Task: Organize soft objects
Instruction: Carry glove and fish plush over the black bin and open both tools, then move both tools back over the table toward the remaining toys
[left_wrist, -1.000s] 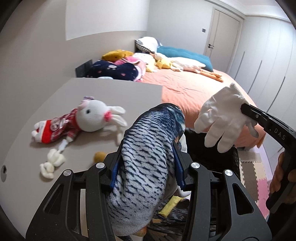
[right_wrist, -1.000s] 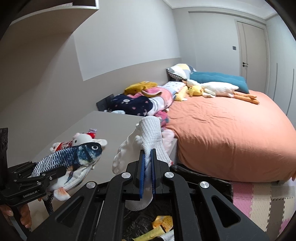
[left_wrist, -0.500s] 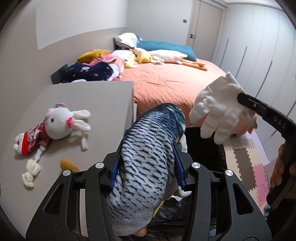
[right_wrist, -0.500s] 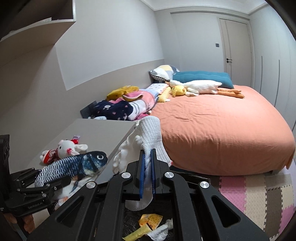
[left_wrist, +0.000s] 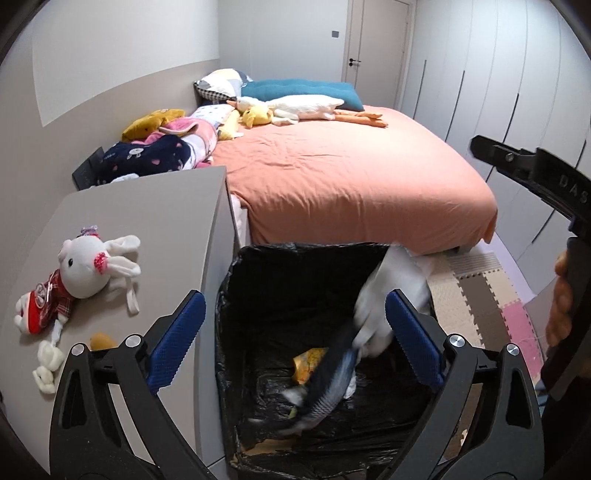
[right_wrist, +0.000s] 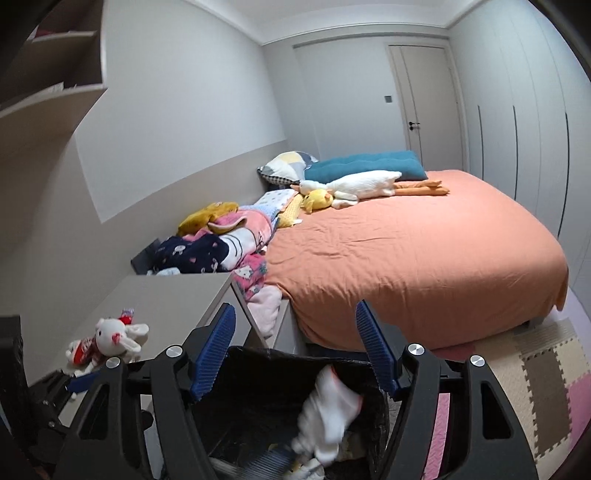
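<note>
Left wrist view: the left gripper (left_wrist: 295, 336) is seen spread wide, nothing held between the blue pads (left_wrist: 176, 341). Below it, a black-lined bin (left_wrist: 258, 280) is seen, with the striped fish plush (left_wrist: 325, 387) blurred inside near the bottom, and a white glove (left_wrist: 391, 291) blurred at the bin's right wall. A bunny plush (left_wrist: 85, 273) is left lying on the grey tabletop (left_wrist: 147, 221) to the left. Right wrist view: the right gripper (right_wrist: 295, 354) is also spread wide and empty; the white glove (right_wrist: 328, 410) is seen blurred inside the bin (right_wrist: 258, 398) below. The orange bed (right_wrist: 406, 251) is seen far behind.
</note>
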